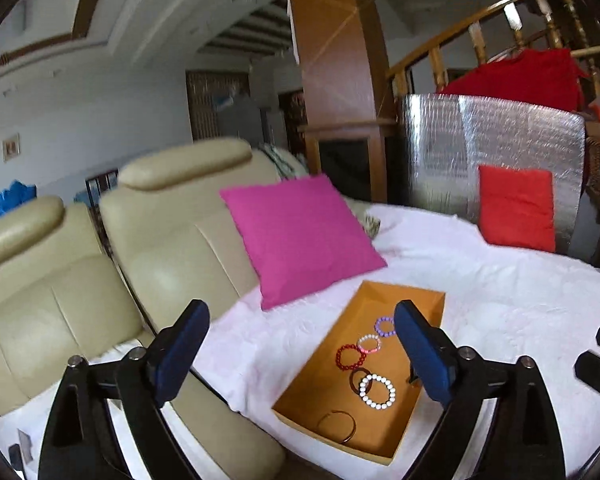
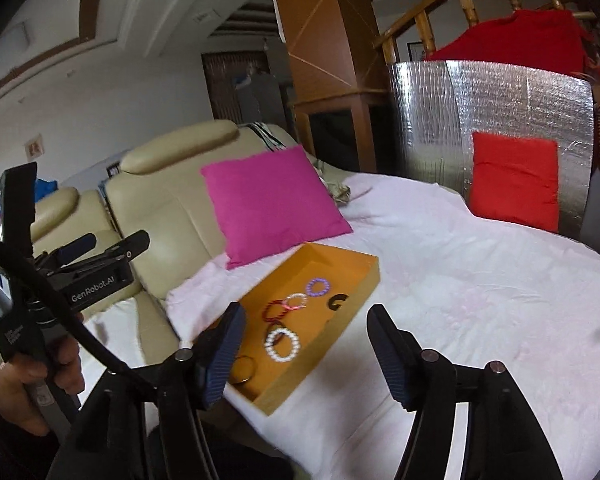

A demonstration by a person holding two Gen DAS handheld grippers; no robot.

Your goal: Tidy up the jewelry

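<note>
Both grippers, left gripper and right gripper, gape empty above orange tray; bracelets lie inside; sorting appears finished.

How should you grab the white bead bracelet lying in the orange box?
Come straight down from above and pinch one side of the white bead bracelet, one finger inside the ring, one outside. It lies flat in the orange box; take its far-right arc, since its left side overlaps a dark bangle.
</note>
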